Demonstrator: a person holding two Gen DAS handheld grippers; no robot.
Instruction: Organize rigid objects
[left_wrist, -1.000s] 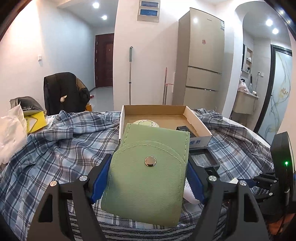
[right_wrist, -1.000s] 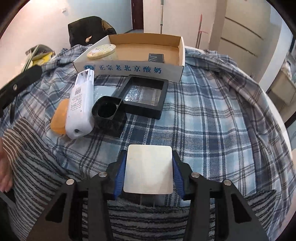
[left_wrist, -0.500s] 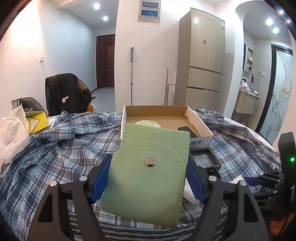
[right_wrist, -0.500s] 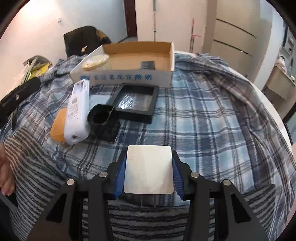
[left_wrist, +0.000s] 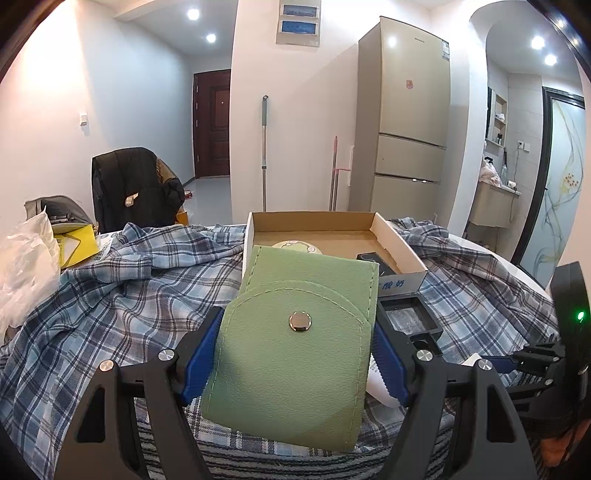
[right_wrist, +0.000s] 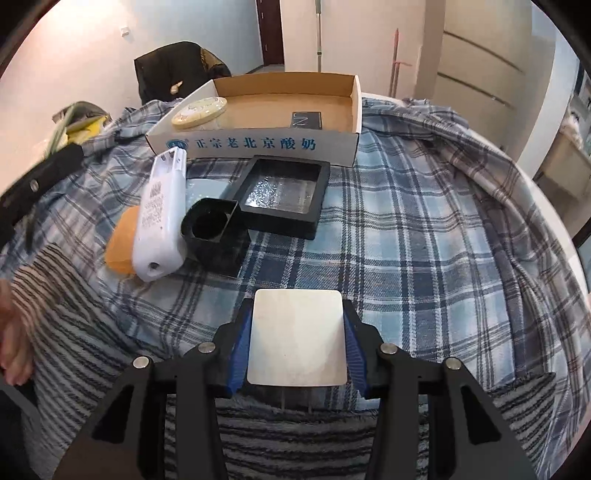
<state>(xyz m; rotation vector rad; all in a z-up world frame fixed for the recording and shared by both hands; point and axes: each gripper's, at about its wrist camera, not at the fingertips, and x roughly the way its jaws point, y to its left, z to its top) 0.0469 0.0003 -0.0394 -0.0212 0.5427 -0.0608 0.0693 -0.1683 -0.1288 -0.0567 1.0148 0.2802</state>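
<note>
- A green pouch (left_wrist: 295, 339) is gripped by the left gripper (left_wrist: 295, 354), a pale square card (right_wrist: 298, 338) by the right gripper (right_wrist: 298, 343).
- Carrying appears under way; placement into the cardboard box (right_wrist: 352, 99) at the bed's far edge is called for next.

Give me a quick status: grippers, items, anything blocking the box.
Left gripper shut on green snap-button pouch. Right gripper shut on pale square metal plate. Open cardboard box ahead; black square tray and white remote lie before it.

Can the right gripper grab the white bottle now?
Probably not yet: the right gripper is already shut on a silver plate. The white bottle lies uncovered on the cloth, so the way looks free.
</note>
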